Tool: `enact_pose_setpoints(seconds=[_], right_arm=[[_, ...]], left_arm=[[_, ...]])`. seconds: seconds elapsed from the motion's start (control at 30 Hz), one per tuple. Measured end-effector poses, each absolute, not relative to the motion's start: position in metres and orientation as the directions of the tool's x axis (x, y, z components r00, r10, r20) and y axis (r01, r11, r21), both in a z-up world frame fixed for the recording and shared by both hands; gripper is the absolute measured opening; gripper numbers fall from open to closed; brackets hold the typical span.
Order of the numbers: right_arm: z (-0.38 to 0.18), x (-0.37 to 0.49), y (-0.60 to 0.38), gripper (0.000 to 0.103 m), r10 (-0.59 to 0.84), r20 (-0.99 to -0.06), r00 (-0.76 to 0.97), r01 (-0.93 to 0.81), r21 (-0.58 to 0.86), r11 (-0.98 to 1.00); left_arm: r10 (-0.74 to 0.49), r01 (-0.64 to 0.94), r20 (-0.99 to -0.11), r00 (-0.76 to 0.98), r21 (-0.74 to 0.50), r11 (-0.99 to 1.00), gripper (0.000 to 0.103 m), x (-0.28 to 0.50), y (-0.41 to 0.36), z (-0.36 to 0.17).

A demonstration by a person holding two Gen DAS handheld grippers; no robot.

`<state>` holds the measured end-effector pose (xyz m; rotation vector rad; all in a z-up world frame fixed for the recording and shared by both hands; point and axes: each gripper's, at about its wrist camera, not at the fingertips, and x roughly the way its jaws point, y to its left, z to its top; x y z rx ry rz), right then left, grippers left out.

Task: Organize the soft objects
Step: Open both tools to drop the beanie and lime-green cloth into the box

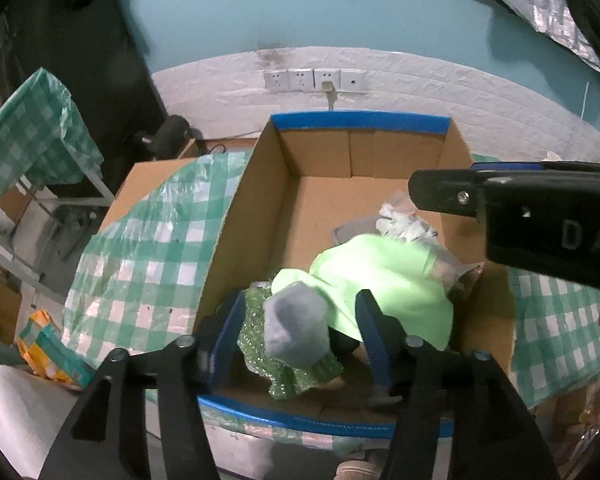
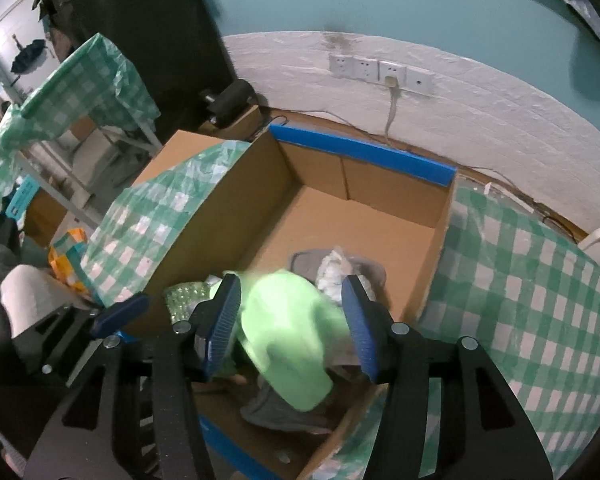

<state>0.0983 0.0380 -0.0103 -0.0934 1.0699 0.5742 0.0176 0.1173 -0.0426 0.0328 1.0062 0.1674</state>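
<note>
An open cardboard box (image 1: 256, 208) with blue-taped rims holds soft things: a light green cloth (image 1: 388, 280), a grey sock (image 1: 296, 330), green bubble wrap (image 1: 296, 376) and a crumpled clear bag (image 1: 404, 220). My left gripper (image 1: 300, 336) is open above the box's near end, jaws either side of the sock without touching it. My right gripper (image 2: 292, 320) is open over the green cloth (image 2: 288, 336), which looks blurred, with grey fabric (image 2: 284, 412) under it. The right gripper's body (image 1: 520, 216) shows at the right of the left wrist view.
The box (image 2: 420, 256) sits on a table with a green-and-white checked plastic cover (image 2: 532, 280). A white wall with sockets (image 1: 314, 79) is behind. Another checked-covered stand (image 1: 28, 132) and a colourful bag (image 1: 48, 348) are at left.
</note>
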Motion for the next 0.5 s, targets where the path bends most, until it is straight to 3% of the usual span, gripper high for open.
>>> enact_pose_setpoints(seconds=[0.5], right_arm=[[0.028, 0.076, 0.003, 0.057, 0.364, -0.81, 0.46, -0.447, 0.143, 0.883]], left_arm=[[0.149, -0.115, -0.796, 0.586, 0.101, 0.988, 0.072, -0.005, 0.11, -0.007]])
